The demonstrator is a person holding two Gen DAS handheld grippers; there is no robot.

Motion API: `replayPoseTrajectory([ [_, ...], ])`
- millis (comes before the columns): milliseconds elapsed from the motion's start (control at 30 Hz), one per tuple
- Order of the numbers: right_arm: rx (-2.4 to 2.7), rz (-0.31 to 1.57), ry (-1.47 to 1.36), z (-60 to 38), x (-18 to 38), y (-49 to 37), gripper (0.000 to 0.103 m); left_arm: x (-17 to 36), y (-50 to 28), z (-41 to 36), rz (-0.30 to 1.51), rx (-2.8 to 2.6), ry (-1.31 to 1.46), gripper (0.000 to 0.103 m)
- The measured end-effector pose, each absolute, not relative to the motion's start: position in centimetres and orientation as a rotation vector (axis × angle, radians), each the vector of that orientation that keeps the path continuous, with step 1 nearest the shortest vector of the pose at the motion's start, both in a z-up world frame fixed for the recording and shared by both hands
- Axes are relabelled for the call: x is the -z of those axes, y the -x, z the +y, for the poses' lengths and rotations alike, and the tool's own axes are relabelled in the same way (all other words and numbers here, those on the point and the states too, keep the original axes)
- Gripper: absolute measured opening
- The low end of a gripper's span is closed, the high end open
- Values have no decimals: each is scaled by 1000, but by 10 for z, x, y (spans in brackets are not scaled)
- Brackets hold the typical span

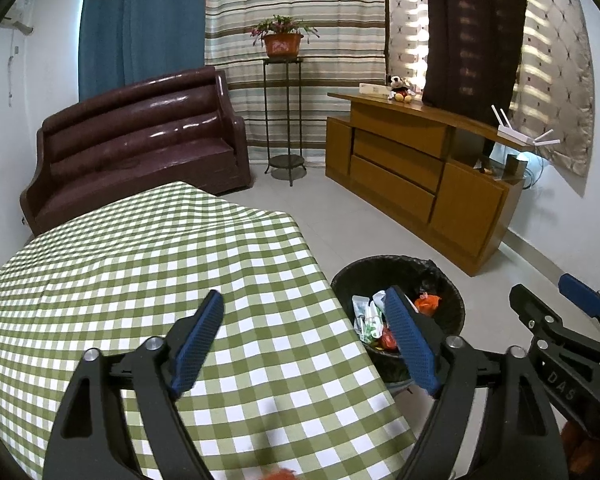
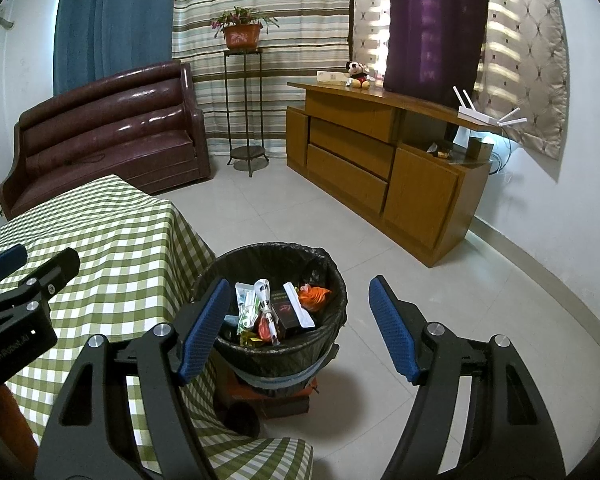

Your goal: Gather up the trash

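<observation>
1. Bin [image 2: 276, 308]: round, black liner folded over the rim, mouth facing straight up, upright. It stands on the floor tight against the table's [image 1: 140, 272] hanging check cloth, on a low orange-brown base [image 2: 276, 396].
2. Trash in bin, all loose, piled near the rim:
   - white/green wrappers [image 2: 248, 308] on the table side, standing roughly upright.
   - dark flat box [image 2: 286, 312] in the middle with a white strip along its edge; long axis leans up and away from the table.
   - orange crumpled wrapper [image 2: 314, 296] on the far side from the table, no clear axis.
   - small red/yellow scraps low in the pile; can't tell what they are.
3. Left gripper [image 1: 304, 340]: jaws spread wide, nothing between them; one finger over the table edge, the other over the bin.
4. Right gripper [image 2: 296, 320]: jaws spread, empty, hanging above the bin, clear of the trash.
5. Tabletop beside the bin: bare check cloth.
</observation>
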State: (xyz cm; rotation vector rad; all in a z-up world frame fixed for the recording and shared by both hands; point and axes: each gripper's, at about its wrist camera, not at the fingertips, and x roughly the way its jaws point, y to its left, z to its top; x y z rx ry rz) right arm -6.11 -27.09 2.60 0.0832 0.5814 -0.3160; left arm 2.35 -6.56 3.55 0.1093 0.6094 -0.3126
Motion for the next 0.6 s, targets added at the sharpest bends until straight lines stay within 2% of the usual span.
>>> replayPoseTrajectory([
  [433, 313, 584, -78, -268, -21, 64, 70, -35, -18, -71, 577, 302, -170, 84],
  [600, 306, 593, -70, -264, -15, 65, 70, -30, -26, -60, 622, 295, -158, 84],
])
